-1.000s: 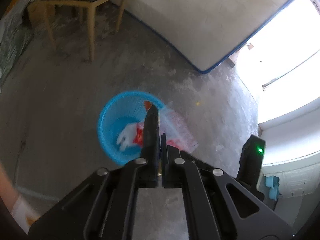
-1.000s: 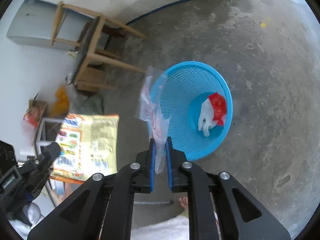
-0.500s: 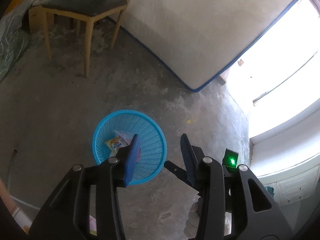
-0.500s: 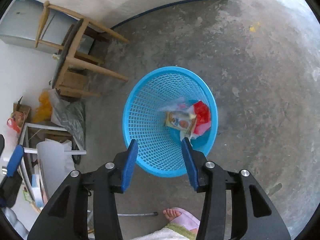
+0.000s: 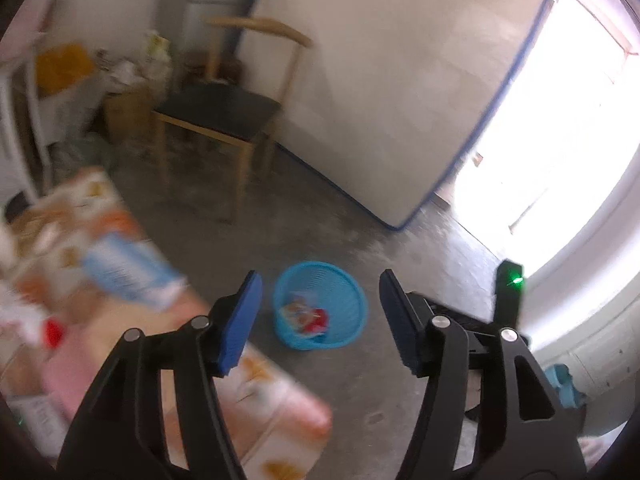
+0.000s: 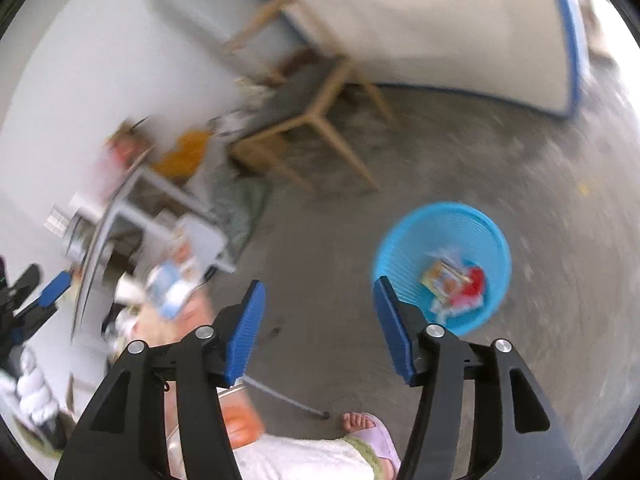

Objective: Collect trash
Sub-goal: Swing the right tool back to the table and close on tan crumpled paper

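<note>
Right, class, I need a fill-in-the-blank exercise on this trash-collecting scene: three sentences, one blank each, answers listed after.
1. The wrappers lie inside a mesh basket coloured ____.
2. The fingers of the left gripper stand apart and hold ____.
3. Beside the mattress leaning on the wall stands a wooden ____ with a dark seat.

Missing words: blue; nothing; chair

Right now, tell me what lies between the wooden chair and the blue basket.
Only bare concrete floor; nothing between the chair and basket, shown in both wrist views.
</note>
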`<state>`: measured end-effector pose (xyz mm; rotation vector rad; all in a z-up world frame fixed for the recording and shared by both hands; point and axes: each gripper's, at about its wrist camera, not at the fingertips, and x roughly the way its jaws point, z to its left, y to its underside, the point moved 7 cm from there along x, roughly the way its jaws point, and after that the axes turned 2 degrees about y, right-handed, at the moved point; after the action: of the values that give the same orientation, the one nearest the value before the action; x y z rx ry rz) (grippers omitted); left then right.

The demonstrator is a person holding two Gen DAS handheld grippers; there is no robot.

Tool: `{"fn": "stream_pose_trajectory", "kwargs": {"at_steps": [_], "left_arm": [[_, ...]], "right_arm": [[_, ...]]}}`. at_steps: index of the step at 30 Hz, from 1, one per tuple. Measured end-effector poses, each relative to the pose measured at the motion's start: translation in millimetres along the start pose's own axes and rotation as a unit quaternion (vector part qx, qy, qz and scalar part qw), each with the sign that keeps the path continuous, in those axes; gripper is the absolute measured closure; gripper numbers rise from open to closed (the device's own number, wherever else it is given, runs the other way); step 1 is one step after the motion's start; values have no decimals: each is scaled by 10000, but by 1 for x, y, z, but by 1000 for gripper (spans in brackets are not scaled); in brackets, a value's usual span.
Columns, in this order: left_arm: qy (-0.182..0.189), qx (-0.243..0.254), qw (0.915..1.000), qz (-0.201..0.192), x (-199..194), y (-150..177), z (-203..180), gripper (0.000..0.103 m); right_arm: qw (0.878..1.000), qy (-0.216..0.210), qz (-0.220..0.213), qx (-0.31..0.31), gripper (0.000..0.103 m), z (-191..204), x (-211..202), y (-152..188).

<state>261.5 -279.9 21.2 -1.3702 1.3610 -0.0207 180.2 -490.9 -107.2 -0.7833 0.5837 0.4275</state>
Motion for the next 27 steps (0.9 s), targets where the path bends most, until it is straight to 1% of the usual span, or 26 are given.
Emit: {"fn": "stream_pose_trajectory", "kwargs": {"at_steps": [2, 3, 4, 5, 8, 10, 11, 13, 15, 17, 21, 22, 23, 24, 27], "left_arm": [[-239, -191, 9994, -183, -29, 12, 25, 44], [-412, -310, 9982, -300, -44, 21, 39, 44], [-652, -483, 9957, -439, -60, 33, 55, 44], [-797, -625, 9935, -514, -72, 44, 66, 44], [-1039, -1164, 9859, -612, -95, 78, 97, 44], [-1191, -1392, 9808, -668, -104, 96, 110, 44], [-1288, -1468, 9783, -698, -109, 106, 116, 44], [-1417, -1574, 9744, -751, -119, 121, 129, 44], [-1502, -1618, 9720, -800, -125, 129, 135, 44], [-1571, -1611, 9710, -803, -126, 137, 140, 44], [-1618, -1570, 9711, -781, -128, 144, 146, 44], [-1614, -1566, 9712, -786, -130, 144, 147, 44], [-1599, -1575, 9713, -793, -132, 145, 148, 44], [-1583, -1601, 9710, -799, -133, 146, 151, 44], [-1559, -1633, 9710, -789, -138, 147, 156, 44]], "right_arm": [[9976, -319, 15, -608, 39, 49, -3, 3], [9962, -406, 22, -773, 37, 62, -3, 5], [9927, -588, 40, -1050, 33, 85, -2, 9], [9894, -739, 67, -1246, 31, 103, 1, 12], [9792, -1136, 269, -1659, 29, 156, 20, 28], [9750, -1203, 448, -1814, 29, 181, 36, 39], [9717, -1257, 590, -1909, 29, 198, 47, 47], [9676, -1313, 761, -2017, 29, 218, 60, 62], [9655, -1253, 894, -2098, 29, 229, 77, 73], [9640, -1090, 1001, -2210, 29, 239, 97, 82], [9634, -677, 1116, -2343, 29, 252, 134, 93], [9629, -551, 1116, -2394, 31, 255, 144, 96], [9614, -486, 1124, -2464, 36, 258, 151, 99], [9591, -410, 1119, -2569, 37, 260, 157, 101], [9465, -154, 1112, -3024, 39, 267, 172, 113]]}}
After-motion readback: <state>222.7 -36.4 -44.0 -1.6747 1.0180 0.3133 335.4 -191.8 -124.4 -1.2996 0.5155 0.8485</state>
